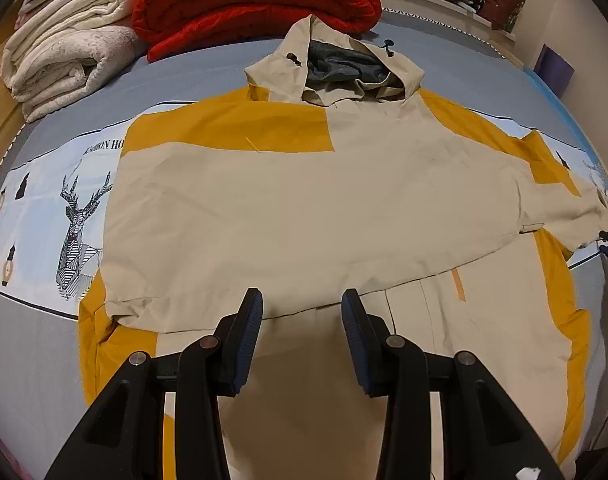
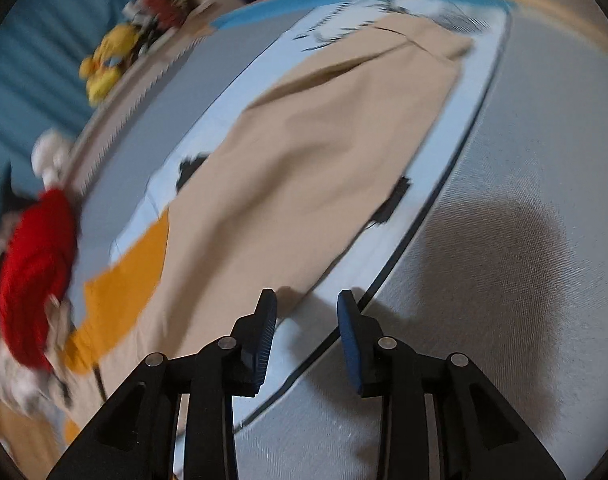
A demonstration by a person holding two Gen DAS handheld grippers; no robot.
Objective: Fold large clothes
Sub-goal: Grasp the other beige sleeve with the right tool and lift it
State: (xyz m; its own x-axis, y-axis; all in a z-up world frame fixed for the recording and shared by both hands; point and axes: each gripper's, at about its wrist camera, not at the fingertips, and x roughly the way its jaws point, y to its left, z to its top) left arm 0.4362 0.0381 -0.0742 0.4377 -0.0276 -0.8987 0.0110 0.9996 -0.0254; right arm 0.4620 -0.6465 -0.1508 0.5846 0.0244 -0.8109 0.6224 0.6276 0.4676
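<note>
Left wrist view first: the left gripper (image 1: pixel 302 300) hangs over the jacket (image 1: pixel 304 200), jaws parted with nothing between them, tips just above the near edge of a sleeve (image 1: pixel 264 240) that lies folded across the body. The jacket spreads ahead of this tool on the bed (image 1: pixel 24 340), hood (image 1: pixel 336 68) at the far end, hem running back under the fingers. At the far right edge, part of the other gripper shows near the cuff (image 1: pixel 576 220), too cropped to read. Right wrist view now, and it's blurred: the right gripper (image 2: pixel 306 300) has its jaws spread and empty, bare sheet beneath them. The other sleeve (image 2: pixel 324 152) runs long and straight away from this tool, up and ahead, its cuff (image 2: pixel 436 44) at the far end, its near edge just left of the left finger (image 2: pixel 264 320). By my reading that outstretched sleeve is the next fold, and the right gripper is clearly the nearer one; it sits at the shoulder end, so the cuff is well ahead along the sleeve's length.
</note>
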